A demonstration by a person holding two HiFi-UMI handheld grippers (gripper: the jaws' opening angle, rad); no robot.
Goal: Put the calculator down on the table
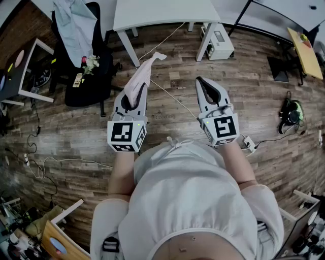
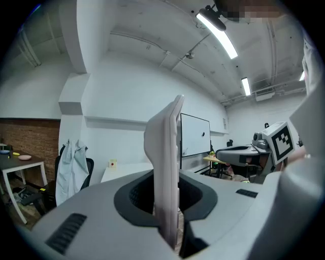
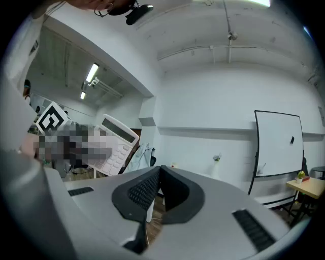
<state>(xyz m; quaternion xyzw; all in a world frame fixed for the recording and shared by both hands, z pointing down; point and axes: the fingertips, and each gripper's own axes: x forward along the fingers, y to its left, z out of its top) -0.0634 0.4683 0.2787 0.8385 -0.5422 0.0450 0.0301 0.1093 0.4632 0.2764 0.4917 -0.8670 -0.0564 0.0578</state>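
Observation:
A white calculator (image 1: 141, 77) stands upright and edge-on between the jaws of my left gripper (image 1: 135, 94), which is shut on its lower part. In the left gripper view the calculator (image 2: 165, 162) rises out of the left gripper (image 2: 169, 213) as a thin slab. From the right gripper view I see the calculator (image 3: 118, 142) at the left, its keys and display facing me. My right gripper (image 1: 201, 80) hangs level beside it, shut with nothing in it; its pads (image 3: 147, 185) meet at the tip. Both are held above the wooden floor, short of the white table (image 1: 162, 15).
A black office chair (image 1: 84, 76) draped with a pale cloth stands at the left, beside a dark side table (image 1: 23, 76). A white box (image 1: 219, 43) sits under the table. Cables and a power strip (image 1: 248, 144) lie on the floor; headphones (image 1: 292, 112) at the right.

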